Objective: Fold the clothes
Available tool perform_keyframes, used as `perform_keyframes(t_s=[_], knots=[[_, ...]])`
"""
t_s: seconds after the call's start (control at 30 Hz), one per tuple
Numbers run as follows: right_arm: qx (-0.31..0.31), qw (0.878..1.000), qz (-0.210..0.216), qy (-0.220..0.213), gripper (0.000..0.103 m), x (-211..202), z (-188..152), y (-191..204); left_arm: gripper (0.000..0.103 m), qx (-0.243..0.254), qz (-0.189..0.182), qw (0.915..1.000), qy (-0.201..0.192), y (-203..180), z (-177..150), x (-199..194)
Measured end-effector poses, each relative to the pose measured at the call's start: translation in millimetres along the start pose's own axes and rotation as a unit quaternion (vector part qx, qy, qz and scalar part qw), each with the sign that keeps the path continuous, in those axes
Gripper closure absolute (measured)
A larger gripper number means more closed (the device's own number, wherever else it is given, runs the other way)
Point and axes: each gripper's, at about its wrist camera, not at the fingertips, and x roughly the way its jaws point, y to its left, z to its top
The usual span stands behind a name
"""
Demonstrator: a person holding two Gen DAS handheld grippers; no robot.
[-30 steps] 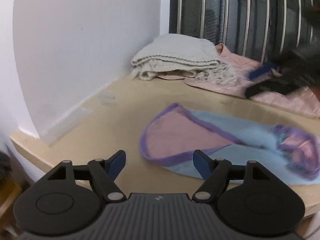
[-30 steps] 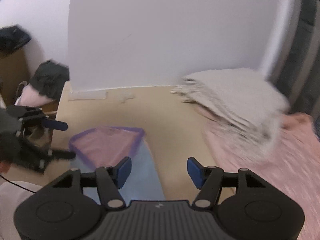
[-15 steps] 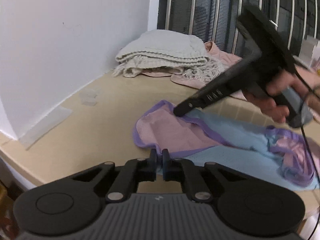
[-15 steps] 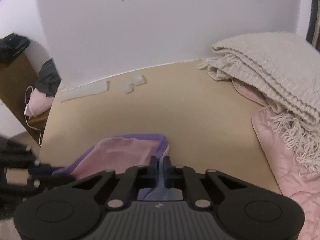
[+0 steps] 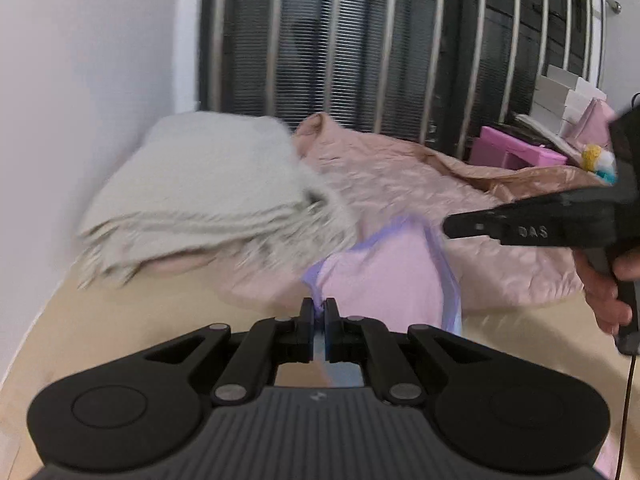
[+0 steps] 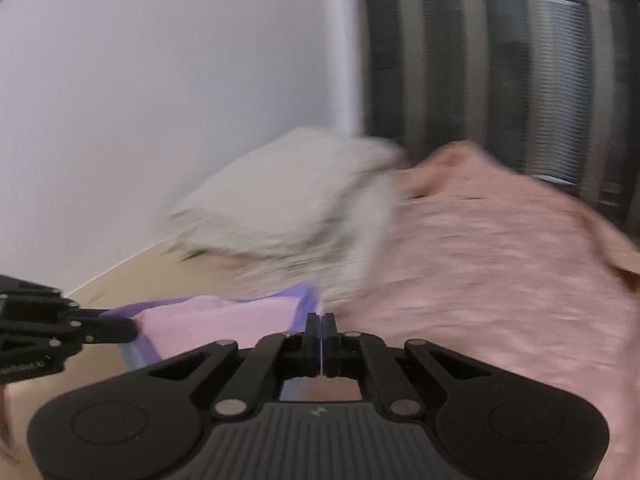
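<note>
A small pink garment (image 5: 384,280) with purple trim and a light blue side is lifted off the wooden table (image 5: 120,328) by its waist edge. My left gripper (image 5: 319,316) is shut on its near purple edge. My right gripper (image 6: 321,328) is shut on the other corner of the same garment (image 6: 224,320). The right gripper also shows in the left wrist view (image 5: 520,228) at the far corner, and the left gripper in the right wrist view (image 6: 100,328) at the left. Both views are motion-blurred.
A folded grey knitted blanket (image 5: 208,184) lies at the back left on a crumpled pink quilted cloth (image 5: 420,184). A white wall (image 5: 80,80) is on the left. A barred window (image 5: 380,48) is behind. A pink box (image 5: 516,152) sits at the back right.
Both grippers closed on the garment's purple-trimmed edge, then lifted it off the table and carried it towards the blanket and pink cloth.
</note>
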Motion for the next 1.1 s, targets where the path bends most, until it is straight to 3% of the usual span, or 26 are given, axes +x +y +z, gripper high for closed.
perform_keyframes(t_s=[0.07, 0.17, 0.23, 0.33, 0.4, 0.43, 0.57, 0.6, 0.67, 0.77, 0.87, 0.97, 1.07, 1.1], knots=[[0.007, 0.999, -0.052, -0.01, 0.103, -6, 0, -16, 0.099, 0.015, -0.013, 0.9998, 0.004, -11, 21, 20], [0.023, 0.995, -0.101, -0.009, 0.103, -8, -3, -35, 0.099, 0.018, -0.001, 0.9997, 0.014, -26, 35, 57], [0.041, 0.994, -0.103, 0.01, 0.101, 0, -8, -47, 0.099, 0.006, 0.018, 0.9996, 0.023, -25, 39, 71], [0.053, 0.995, -0.065, 0.052, 0.093, 17, -18, -51, 0.099, 0.001, 0.042, 0.9989, 0.021, -15, 33, 72], [0.051, 0.996, -0.047, 0.063, 0.075, 30, -22, -45, 0.099, -0.015, 0.042, 0.9987, 0.027, -2, 26, 70], [0.05, 0.996, -0.038, 0.069, 0.073, 37, -25, -43, 0.099, -0.024, 0.041, 0.9984, 0.029, 5, 22, 69], [0.046, 0.995, -0.002, 0.092, 0.075, 64, -33, -32, 0.099, -0.039, 0.04, 0.9975, 0.044, 20, 13, 72], [0.045, 0.994, 0.006, 0.096, 0.097, 70, -34, -30, 0.099, -0.036, 0.035, 0.9978, 0.043, 20, 12, 72], [0.046, 0.995, -0.008, 0.09, 0.102, 70, -31, -25, 0.099, -0.037, 0.019, 0.9985, 0.035, 17, 14, 71], [0.042, 0.996, -0.076, 0.035, 0.102, 50, -25, -23, 0.099, -0.042, -0.019, 0.9989, 0.014, 7, 21, 70], [0.037, 0.985, -0.168, -0.003, 0.102, 23, -19, -28, 0.099, -0.04, -0.05, 0.9979, -0.006, -3, 29, 71], [0.014, 0.97, -0.243, 0.001, 0.102, 15, -11, -31, 0.099, -0.047, -0.053, 0.9974, -0.006, -2, 33, 72], [-0.028, 0.948, -0.314, 0.038, 0.101, 44, 0, -28, 0.099, -0.054, -0.057, 0.9969, -0.005, -1, 36, 74], [-0.043, 0.94, -0.333, 0.057, 0.1, 60, 4, -28, 0.09, -0.057, -0.058, 0.9967, -0.005, 0, 38, 75]])
